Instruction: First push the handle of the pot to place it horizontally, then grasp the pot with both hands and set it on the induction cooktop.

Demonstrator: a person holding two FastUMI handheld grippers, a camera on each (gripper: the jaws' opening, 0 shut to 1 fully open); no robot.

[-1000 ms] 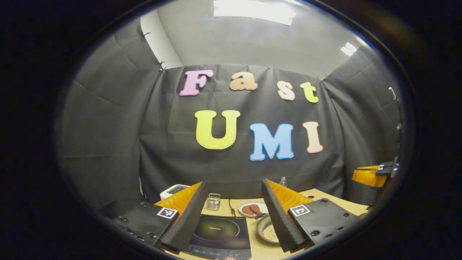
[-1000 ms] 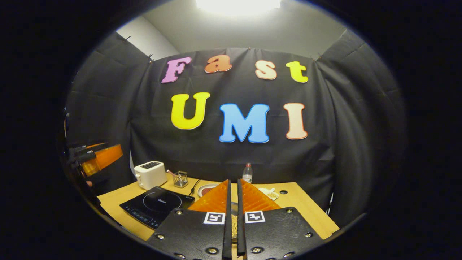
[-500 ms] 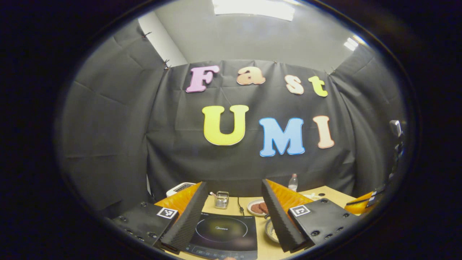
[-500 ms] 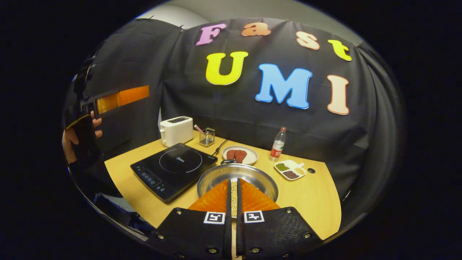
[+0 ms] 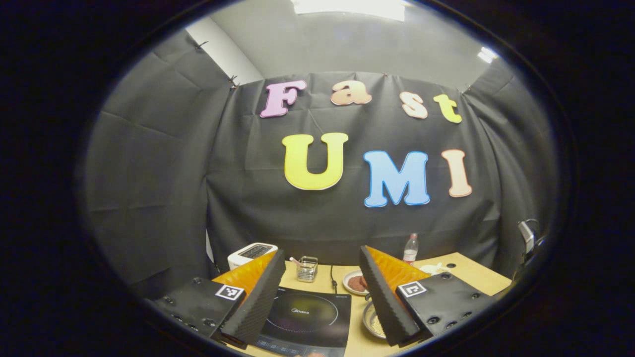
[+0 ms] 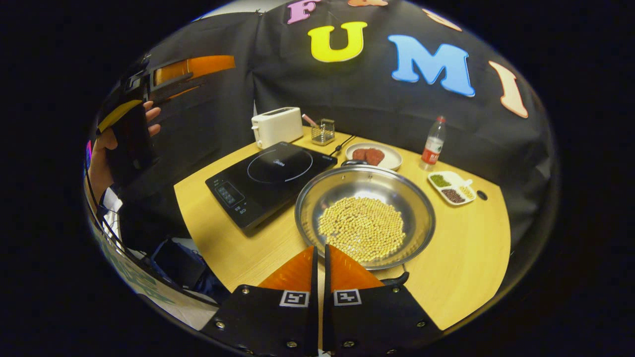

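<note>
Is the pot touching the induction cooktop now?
Apart. In the right gripper view a strip of bare table shows between the pot and the cooktop; the pot stands beside it.

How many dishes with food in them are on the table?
3. The big pot of beans sits beside the cooktop; the plate is just behind the pot; the divided dish lies right of them, near the bottle.
</note>
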